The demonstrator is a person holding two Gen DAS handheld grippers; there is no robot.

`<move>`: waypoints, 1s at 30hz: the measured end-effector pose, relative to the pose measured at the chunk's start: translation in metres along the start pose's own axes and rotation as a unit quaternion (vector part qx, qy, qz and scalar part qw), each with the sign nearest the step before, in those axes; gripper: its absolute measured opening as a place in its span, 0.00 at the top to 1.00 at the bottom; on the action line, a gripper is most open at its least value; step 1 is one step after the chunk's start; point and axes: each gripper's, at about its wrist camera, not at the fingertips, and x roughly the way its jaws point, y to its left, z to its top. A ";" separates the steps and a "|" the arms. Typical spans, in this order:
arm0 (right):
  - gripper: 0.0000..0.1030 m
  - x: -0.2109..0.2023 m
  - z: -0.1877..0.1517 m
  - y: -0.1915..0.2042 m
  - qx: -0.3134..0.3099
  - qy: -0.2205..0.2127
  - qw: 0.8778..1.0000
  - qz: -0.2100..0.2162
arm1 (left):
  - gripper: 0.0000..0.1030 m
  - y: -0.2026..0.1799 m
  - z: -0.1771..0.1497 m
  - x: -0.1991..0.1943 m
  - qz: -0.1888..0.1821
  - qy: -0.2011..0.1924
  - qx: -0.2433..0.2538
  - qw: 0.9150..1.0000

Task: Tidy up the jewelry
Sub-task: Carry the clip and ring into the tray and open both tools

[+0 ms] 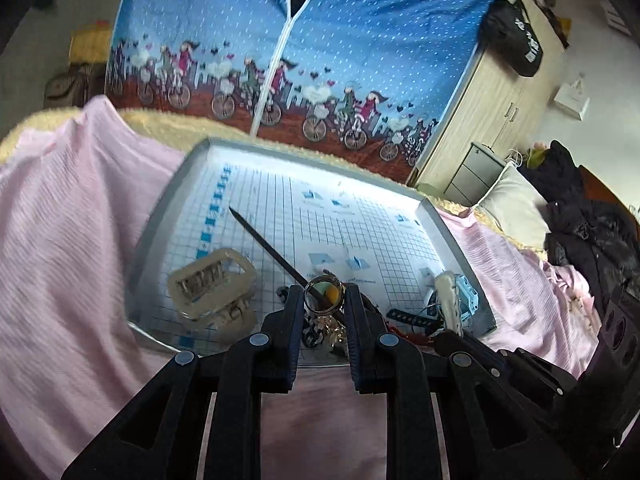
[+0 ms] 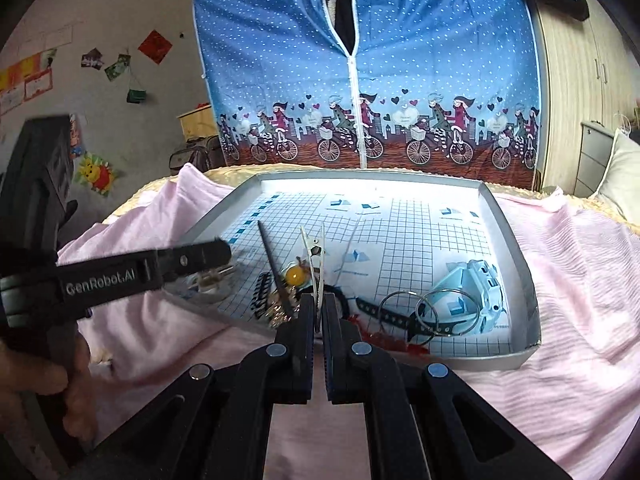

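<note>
A grey tray [image 1: 158, 216] lined with grid paper lies on a pink blanket. My left gripper [image 1: 324, 300] hovers over its near edge, shut on a metal ring [image 1: 322, 279]. A yellow bead shows through the ring and a dark hair stick [image 1: 264, 242] runs behind it. Two clear hair clips [image 1: 212, 280] lie to the left. My right gripper [image 2: 319, 304] is shut on a silver alligator clip [image 2: 314, 252] that stands up from the jaws. Below it lie the yellow bead [image 2: 294, 276], the hair stick [image 2: 270, 256] and a jewelry tangle. The left gripper [image 2: 216, 256] reaches in from the left.
A light blue watch [image 2: 480, 280], two key rings [image 2: 444, 312] and a black studded strap [image 2: 384, 312] lie at the tray's [image 2: 516, 248] right near corner. A hand [image 2: 72, 392] grips the left gripper's handle. A blue fabric wardrobe [image 2: 360, 80] stands behind.
</note>
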 end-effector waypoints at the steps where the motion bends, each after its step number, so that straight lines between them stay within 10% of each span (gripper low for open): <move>1: 0.96 0.004 0.001 -0.003 0.005 0.006 1.000 -0.001 | 0.84 0.004 0.001 0.004 -0.003 0.005 -0.009 1.000; 30: 0.95 0.019 -0.007 -0.026 0.050 0.053 0.997 -0.011 | 0.83 0.014 -0.002 0.033 0.016 0.072 -0.024 0.997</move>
